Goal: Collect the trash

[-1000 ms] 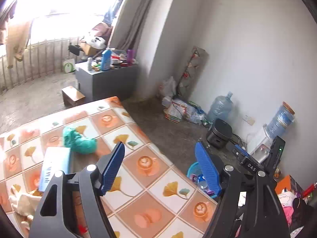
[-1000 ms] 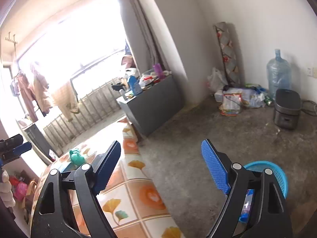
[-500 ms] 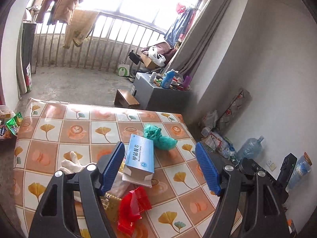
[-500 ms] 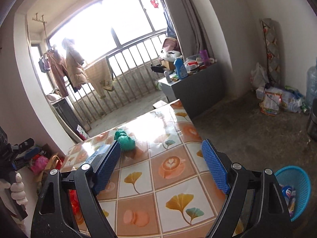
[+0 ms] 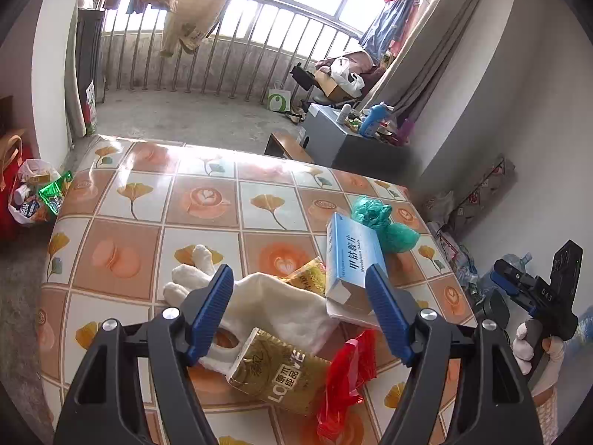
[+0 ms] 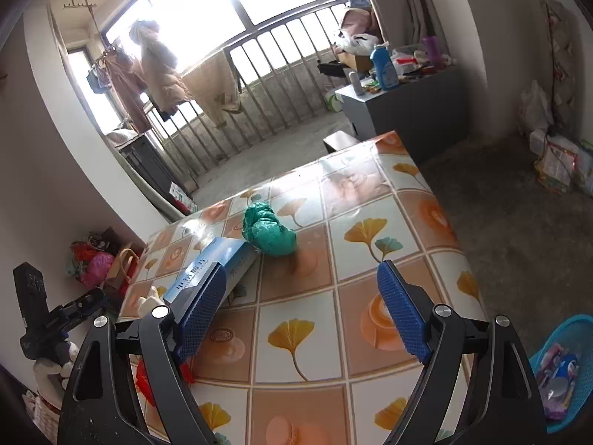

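Trash lies on a table with a tiled leaf-and-cup cloth [image 5: 207,200]: a white glove [image 5: 267,296], a gold carton [image 5: 281,374], a red wrapper [image 5: 348,378], a blue-and-white box [image 5: 352,256] and a crumpled green bag [image 5: 381,222]. My left gripper [image 5: 300,311] is open and empty, just above the glove and carton. My right gripper [image 6: 300,319] is open and empty over the table, with the box [image 6: 211,267] by its left finger and the green bag [image 6: 270,233] ahead.
A blue basket [image 6: 563,374] holding trash stands on the floor right of the table. A grey cabinet [image 6: 404,107] with bottles stands beyond the table's far end. Bags of clutter [image 5: 37,196] sit on the floor at the table's left. Balcony railings [image 5: 207,59] lie behind.
Both grippers have swung from facing the floor and basket back over the table, and now hang close above the trash pile. Both stayed open and empty.
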Available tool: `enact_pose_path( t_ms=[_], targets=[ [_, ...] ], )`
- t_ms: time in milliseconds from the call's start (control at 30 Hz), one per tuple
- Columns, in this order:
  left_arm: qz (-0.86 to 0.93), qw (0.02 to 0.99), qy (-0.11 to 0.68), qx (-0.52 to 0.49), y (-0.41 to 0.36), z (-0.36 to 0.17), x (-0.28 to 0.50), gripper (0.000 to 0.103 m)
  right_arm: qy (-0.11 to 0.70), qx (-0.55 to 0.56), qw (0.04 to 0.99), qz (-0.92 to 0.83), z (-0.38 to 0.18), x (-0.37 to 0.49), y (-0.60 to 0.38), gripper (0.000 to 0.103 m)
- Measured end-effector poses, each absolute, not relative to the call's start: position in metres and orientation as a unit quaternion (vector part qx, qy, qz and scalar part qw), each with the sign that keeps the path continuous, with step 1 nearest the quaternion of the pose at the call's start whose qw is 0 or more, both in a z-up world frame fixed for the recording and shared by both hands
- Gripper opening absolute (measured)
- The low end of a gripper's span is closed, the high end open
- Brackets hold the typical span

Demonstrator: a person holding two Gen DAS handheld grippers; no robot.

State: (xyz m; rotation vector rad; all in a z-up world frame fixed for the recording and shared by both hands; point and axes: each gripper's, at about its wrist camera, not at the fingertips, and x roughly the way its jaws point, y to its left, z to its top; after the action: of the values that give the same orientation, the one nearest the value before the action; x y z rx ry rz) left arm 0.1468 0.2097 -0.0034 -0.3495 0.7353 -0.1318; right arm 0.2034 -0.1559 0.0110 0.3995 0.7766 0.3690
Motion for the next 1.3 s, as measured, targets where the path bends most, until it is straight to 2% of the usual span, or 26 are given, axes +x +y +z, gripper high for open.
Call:
enact_pose_path(
  t_ms=[267,600,733,800,900,967,1300],
  targets=[
    [-0.021,0.888,0.389,-0.245,0.246,-0.056,0.159,0.071,0.438,0.188,0.850,0.222,-0.018,0.298,-0.101,0.080],
    [0.020,0.889,0.377,-0.259,0.260,-0.084,0.193,0.071,0.491,0.182,0.801,0.291,-0.054,0.359,-0.038,0.079],
    [-0.005,0.890,0.371,-0.263,0.249,-0.085,0.204,0.065,0.490,0.154,0.789,0.337,-0.050,0.354,-0.018,0.074],
    [-0.017,0.891,0.370,-0.264,0.243,-0.085,0.208,0.061,0.492,0.136,0.784,0.354,-0.048,0.345,-0.012,0.064],
    [-0.038,0.888,0.369,-0.271,0.232,-0.086,0.215,0.056,0.496,0.128,0.774,0.372,-0.046,0.332,-0.011,0.054],
    [-0.054,0.886,0.370,-0.275,0.224,-0.087,0.217,0.053,0.502,0.134,0.767,0.377,-0.047,0.326,-0.014,0.053],
    [-0.151,0.871,0.387,-0.262,0.168,-0.088,0.214,0.051,0.509,0.180,0.766,0.350,-0.048,0.260,-0.072,0.050]
  ],
)
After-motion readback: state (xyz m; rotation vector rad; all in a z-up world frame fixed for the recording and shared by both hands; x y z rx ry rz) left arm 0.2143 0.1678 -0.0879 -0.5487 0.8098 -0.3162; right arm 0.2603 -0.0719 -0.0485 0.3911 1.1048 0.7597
